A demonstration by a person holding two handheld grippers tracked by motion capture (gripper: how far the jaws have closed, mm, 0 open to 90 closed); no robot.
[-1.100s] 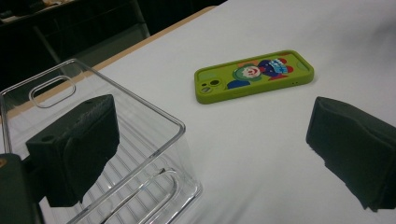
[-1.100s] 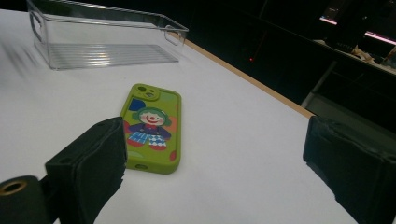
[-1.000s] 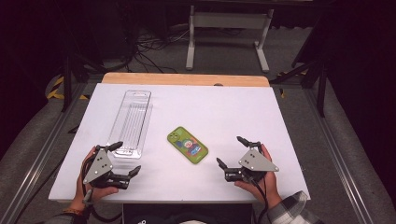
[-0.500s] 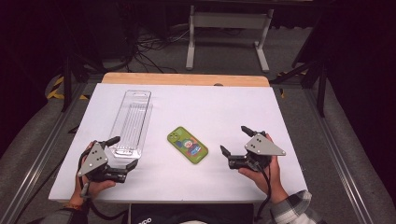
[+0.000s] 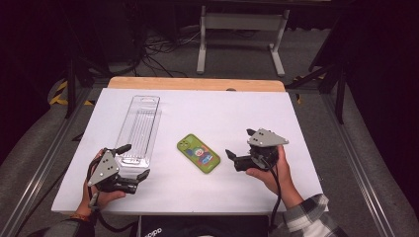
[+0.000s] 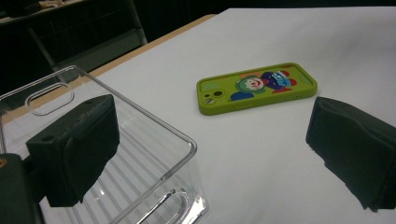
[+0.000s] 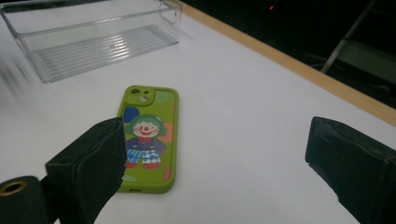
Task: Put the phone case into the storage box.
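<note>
Holding both grippers low over the table [image 5: 207,106], we keep each pair of jaws spread wide with nothing between them. The green phone case [image 5: 198,153] lies flat just ahead of the right gripper [image 5: 241,147] jaws. The left gripper [image 5: 132,161] jaws straddle the near corner of the clear tray [image 5: 140,126].
</note>
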